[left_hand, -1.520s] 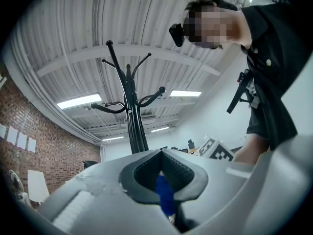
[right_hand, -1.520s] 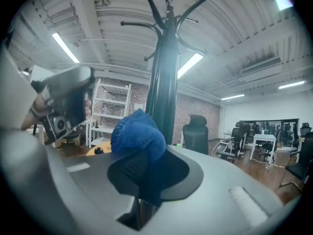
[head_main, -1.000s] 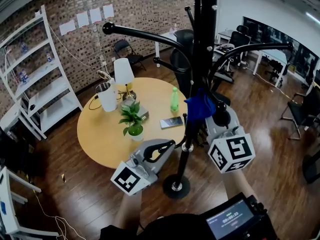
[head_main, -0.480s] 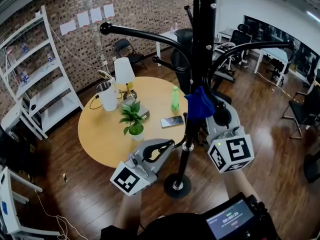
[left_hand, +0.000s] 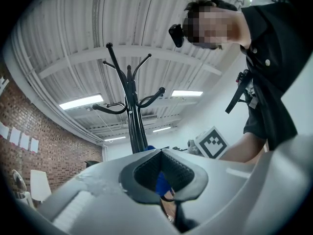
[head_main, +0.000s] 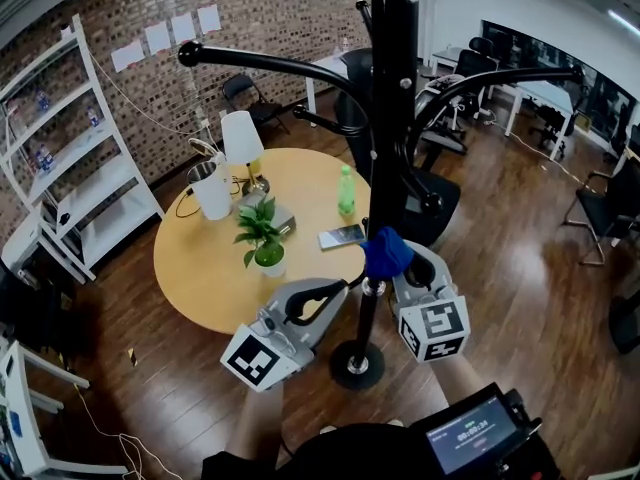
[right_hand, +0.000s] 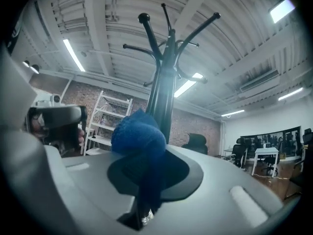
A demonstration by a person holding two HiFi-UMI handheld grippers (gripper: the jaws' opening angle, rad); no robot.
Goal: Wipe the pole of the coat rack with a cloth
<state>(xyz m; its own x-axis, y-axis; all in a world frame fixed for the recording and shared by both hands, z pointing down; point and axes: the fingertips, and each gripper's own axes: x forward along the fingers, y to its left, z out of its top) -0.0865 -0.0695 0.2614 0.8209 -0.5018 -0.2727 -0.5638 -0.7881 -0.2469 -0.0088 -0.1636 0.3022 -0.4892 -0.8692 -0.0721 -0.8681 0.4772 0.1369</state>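
Observation:
The black coat rack pole [head_main: 392, 108] rises through the middle of the head view from its round base [head_main: 357, 365]. My right gripper [head_main: 392, 264] is shut on a blue cloth [head_main: 385, 251], which is pressed against the pole's lower part. In the right gripper view the cloth [right_hand: 139, 137] bulges out of the shut jaws, with the pole [right_hand: 164, 89] just behind it. My left gripper [head_main: 345, 287] is shut on nothing, its tip just left of the pole. In the left gripper view the pole [left_hand: 133, 114] stands beyond the jaws [left_hand: 160, 153].
A round wooden table [head_main: 195, 268] behind the rack carries a potted plant [head_main: 262, 240], a green bottle [head_main: 346, 192], a phone [head_main: 342, 236], a lamp [head_main: 243, 144] and a white jug [head_main: 212, 191]. White shelving [head_main: 85, 173] stands at left. Curved rack arms [head_main: 270, 64] reach out overhead.
My right gripper has slid down the pole with the blue cloth, from the mid section to near the left gripper's height. The left gripper has stayed put.

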